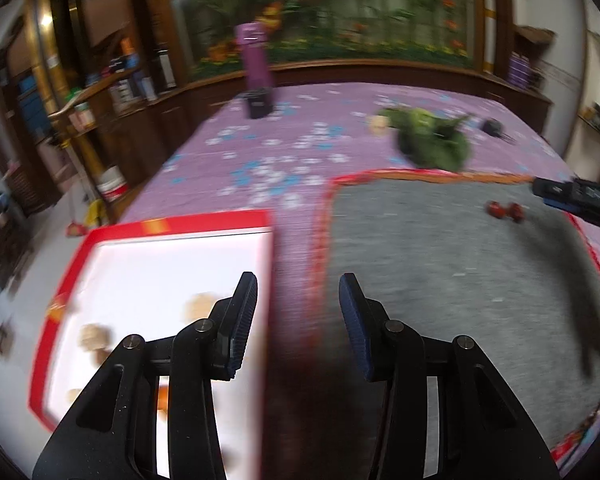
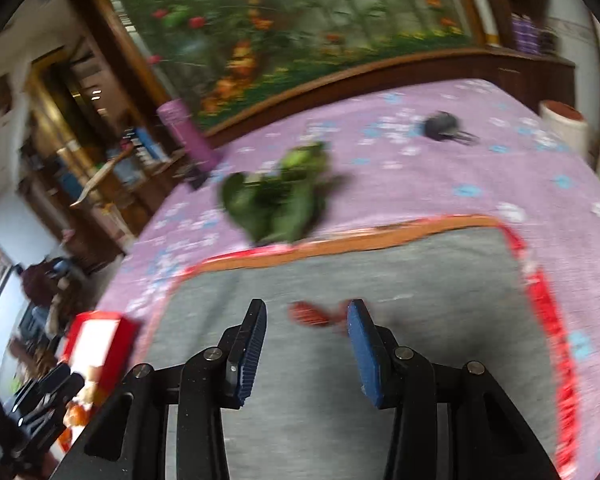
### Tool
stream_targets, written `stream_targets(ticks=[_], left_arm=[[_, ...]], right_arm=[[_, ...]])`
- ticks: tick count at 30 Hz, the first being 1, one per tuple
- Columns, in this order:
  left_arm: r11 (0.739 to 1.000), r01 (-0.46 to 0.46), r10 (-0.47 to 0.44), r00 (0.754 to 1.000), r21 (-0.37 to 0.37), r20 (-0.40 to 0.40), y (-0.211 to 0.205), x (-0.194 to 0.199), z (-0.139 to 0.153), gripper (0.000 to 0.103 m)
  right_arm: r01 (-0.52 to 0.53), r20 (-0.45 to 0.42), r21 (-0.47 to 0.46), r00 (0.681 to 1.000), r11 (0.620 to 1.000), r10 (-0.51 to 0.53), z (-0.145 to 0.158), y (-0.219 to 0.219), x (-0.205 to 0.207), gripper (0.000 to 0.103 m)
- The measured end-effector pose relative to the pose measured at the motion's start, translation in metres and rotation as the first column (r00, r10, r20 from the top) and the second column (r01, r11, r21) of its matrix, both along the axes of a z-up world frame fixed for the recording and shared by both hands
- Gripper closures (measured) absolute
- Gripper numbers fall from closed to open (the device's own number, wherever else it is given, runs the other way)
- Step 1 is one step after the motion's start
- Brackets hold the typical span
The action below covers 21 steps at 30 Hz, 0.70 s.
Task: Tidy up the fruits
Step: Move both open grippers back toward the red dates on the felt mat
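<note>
both wrist views look down, sharing the grey mat (image 1: 440, 260).

Under the jaws lies a matt grey mat (image 2: 400, 280) that looks like felt, edged in red and orange cloth. Left of the left jaws, a glossy white tray (image 1: 148, 280) has a red rim. Beyond the jaws, the purple bedsheet (image 1: 284, 144) is printed cloth, and the headboard (image 2: 380, 72) is polished wood.

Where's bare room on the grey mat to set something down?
Most of the grey mat is bare, from the red fruits back to its orange edge. The purple sheet is open left of the green leaves. The red-rimmed tray holds pieces.
</note>
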<state>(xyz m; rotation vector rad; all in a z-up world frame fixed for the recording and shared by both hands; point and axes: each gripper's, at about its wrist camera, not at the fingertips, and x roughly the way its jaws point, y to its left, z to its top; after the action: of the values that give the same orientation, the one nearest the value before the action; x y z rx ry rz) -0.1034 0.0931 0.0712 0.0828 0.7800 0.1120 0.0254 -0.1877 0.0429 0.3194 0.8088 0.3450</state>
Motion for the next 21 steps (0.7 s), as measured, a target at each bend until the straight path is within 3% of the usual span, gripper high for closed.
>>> stream_targets(ticks=[5,9,12,18,21], left_arm=[[0.997,0.078,-0.079,0.996,-0.012,-0.043,-0.041,0.017,0.0,0.061],[0.996,0.087,-0.087,0.994,-0.014,-0.068,-0.057,0.028,0.0,0.061],[0.995,0.093,-0.096,0.991,-0.041,-0.09,-0.066,0.039,0.002,0.061],[0.988,0.108,-0.123,0.983,-0.111,-0.137,-0.11,0.082,-0.002,0.061],[0.985,0.115,-0.136,0.976,-0.129,-0.168,-0.137,0.105,-0.014,0.061]], right_arm=[[-0.008,-0.101,0.029,0.995,1.0,0.011,-0.015,-0.005,0.027,0.069],[-0.026,-0.154,-0.077,0.988,0.997,0.014,-0.033,0.013,0.039,0.084],[-0.051,-0.128,-0.142,0.991,0.989,0.033,-0.036,0.014,0.035,0.084],[0.119,-0.155,0.008,0.981,0.993,-0.116,-0.039,-0.054,0.04,0.085],[0.138,-0.177,0.04,0.976,0.99,-0.129,-0.038,-0.066,0.039,0.084]])
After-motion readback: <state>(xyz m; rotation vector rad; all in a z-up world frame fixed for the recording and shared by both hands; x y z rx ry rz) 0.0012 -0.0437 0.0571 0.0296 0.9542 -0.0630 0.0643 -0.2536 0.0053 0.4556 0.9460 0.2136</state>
